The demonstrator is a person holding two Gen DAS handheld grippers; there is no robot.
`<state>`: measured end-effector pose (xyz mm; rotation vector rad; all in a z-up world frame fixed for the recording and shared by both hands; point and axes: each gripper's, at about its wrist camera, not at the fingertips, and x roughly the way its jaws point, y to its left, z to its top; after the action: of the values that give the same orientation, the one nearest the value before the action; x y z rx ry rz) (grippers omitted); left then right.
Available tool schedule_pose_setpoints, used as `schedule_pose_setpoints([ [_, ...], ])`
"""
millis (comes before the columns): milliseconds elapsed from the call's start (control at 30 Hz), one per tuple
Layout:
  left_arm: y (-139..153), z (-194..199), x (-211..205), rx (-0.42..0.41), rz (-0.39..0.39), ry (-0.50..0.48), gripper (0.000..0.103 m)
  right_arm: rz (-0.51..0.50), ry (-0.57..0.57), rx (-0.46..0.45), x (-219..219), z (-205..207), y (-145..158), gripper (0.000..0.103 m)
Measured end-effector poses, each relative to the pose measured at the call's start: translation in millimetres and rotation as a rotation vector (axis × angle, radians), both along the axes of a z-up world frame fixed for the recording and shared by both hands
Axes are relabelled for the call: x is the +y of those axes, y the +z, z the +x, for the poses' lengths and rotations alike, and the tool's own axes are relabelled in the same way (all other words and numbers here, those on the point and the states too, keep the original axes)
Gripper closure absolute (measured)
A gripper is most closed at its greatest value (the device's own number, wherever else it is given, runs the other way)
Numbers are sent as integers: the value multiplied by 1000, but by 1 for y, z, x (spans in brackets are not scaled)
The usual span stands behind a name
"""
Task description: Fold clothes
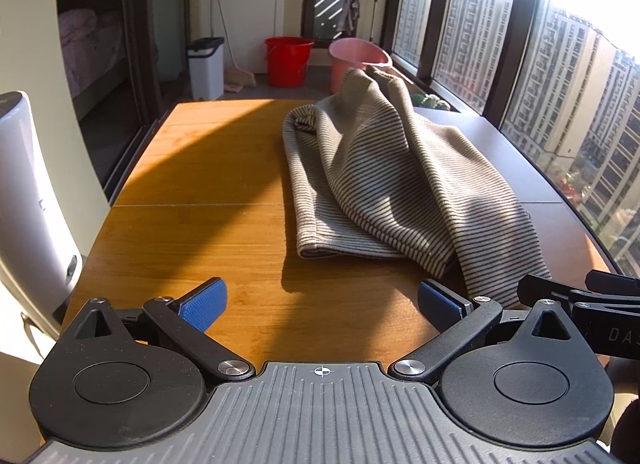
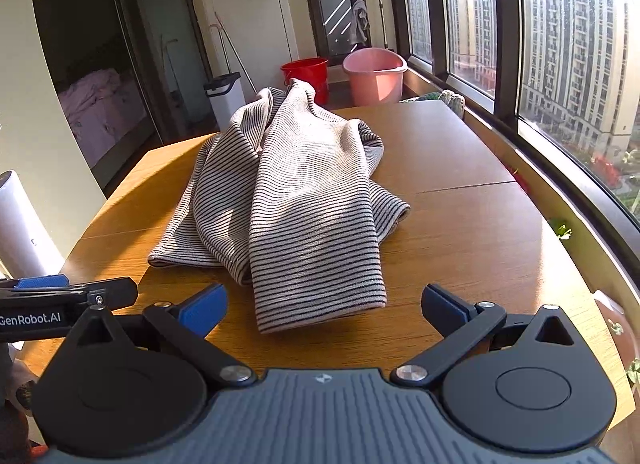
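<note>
Loosely bunched striped top [image 2: 304,200] on table [image 2: 480,232]; L gripper [image 1: 320,300] & R gripper [image 2: 322,306] spread, empty.

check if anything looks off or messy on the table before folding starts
Only the striped garment: it lies bunched and rumpled on the wooden table, layers overlapping, not spread flat. Both the left gripper and right gripper are open, holding nothing.

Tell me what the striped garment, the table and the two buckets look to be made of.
Garment: soft ribbed knit, matte, beige with thin dark stripes; it slumps in loose folds.
Table: wood or wood-look laminate, warm brown, smooth with a slight sheen; grain lines and a seam show.
Red bucket and pink bucket: likely molded plastic, with uniform color and smooth rims.
</note>
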<state>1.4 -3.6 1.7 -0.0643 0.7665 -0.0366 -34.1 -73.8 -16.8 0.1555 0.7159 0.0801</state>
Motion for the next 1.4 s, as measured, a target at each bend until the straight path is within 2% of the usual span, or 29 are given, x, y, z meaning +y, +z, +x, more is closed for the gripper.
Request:
schedule_pose_setpoints([
  [1400, -4, -9, 5, 45, -24, -1, 0, -20, 5, 32, 7, 2, -7, 0],
])
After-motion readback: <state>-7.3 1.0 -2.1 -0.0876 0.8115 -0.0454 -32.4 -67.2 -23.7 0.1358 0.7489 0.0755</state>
